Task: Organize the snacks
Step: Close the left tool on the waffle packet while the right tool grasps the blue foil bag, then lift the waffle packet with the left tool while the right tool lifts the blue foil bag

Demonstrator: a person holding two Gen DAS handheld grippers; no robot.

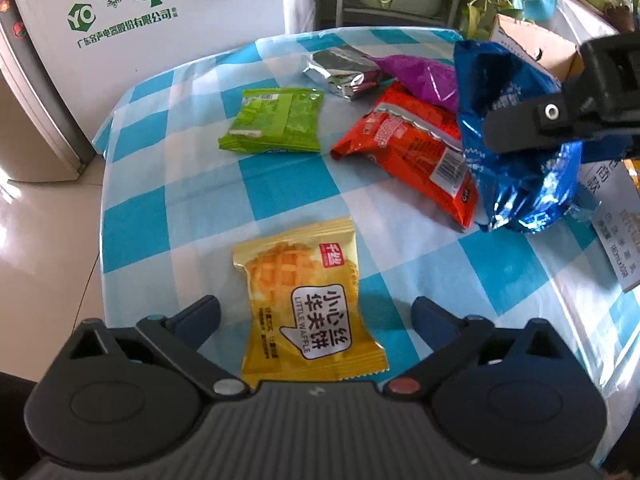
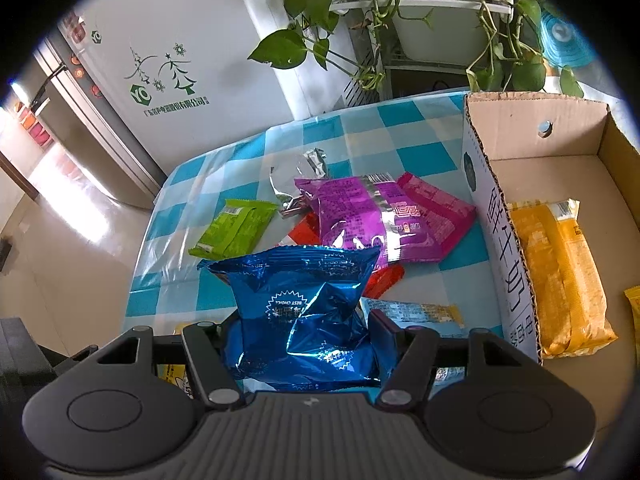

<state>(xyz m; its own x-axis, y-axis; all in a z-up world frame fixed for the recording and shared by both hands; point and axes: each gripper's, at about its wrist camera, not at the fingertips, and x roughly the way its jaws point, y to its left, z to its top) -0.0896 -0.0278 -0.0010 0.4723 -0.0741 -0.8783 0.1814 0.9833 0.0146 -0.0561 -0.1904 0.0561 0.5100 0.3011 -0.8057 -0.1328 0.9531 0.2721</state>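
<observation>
My left gripper [image 1: 316,312] is open, its fingers on either side of a yellow waffle packet [image 1: 308,304] that lies on the blue checked tablecloth [image 1: 192,184]. My right gripper [image 2: 298,324] is shut on a blue foil snack bag [image 2: 304,312] and holds it above the table; the bag [image 1: 516,152] and the right gripper [image 1: 560,116] also show at the right of the left wrist view. On the cloth lie a green packet [image 1: 276,120], a red packet [image 1: 408,148], a purple packet [image 2: 360,216] and a silver packet [image 1: 340,70].
An open cardboard box [image 2: 504,216] stands at the right of the table with yellow packets [image 2: 560,276] inside. A white fridge [image 1: 152,20] and potted plants [image 2: 360,12] stand behind the table. The table's left edge drops to a tiled floor [image 1: 44,240].
</observation>
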